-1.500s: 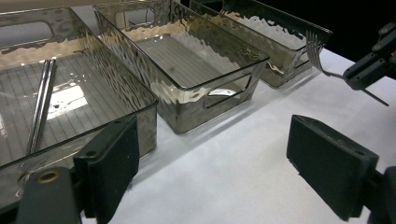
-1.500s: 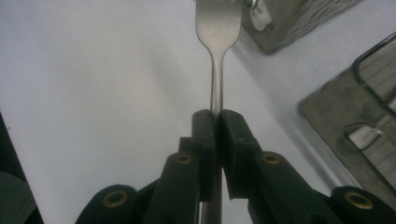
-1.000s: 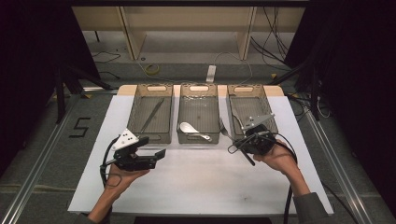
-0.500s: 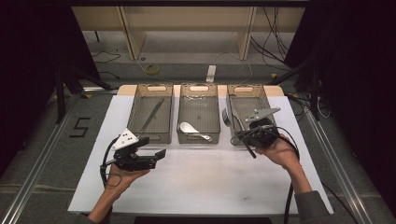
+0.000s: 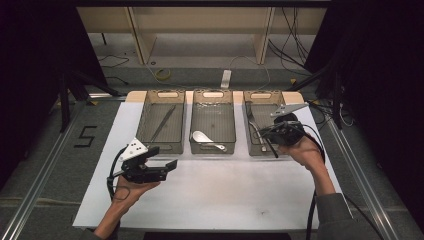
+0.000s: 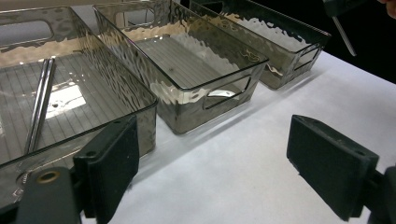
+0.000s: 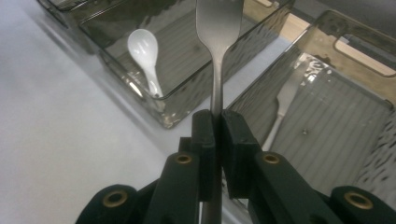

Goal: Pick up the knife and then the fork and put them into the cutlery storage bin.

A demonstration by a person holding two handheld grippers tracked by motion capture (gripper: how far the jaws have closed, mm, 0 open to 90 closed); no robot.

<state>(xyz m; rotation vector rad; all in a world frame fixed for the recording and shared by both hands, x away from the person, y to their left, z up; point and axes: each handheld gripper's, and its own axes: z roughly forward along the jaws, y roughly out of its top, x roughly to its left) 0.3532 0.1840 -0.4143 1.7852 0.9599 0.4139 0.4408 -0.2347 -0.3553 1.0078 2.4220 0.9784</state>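
Note:
My right gripper (image 7: 217, 117) is shut on the handle of a metal fork (image 7: 218, 28), whose tines point up and away over the wall between two trays. In the high view the right gripper (image 5: 262, 133) hovers over the right-hand smoked-plastic tray (image 5: 261, 94), with the fork's handle end (image 5: 271, 148) sticking out toward the near rim. A second fork (image 7: 284, 99) lies inside that tray. My left gripper (image 5: 169, 168) is open above the white mat, in front of the left tray (image 5: 167, 94). Nothing lies between its pads (image 6: 113, 163).
The middle tray (image 5: 213, 93) holds a white spoon (image 5: 202, 138). A pair of metal chopsticks (image 5: 162, 123) lies in the left tray. The white mat (image 5: 220, 195) covers the table. Shelving and cables stand behind the trays.
The right gripper has carried the fork farther from the person, from the tray's near rim to over the right tray. The left gripper has stayed still and open.

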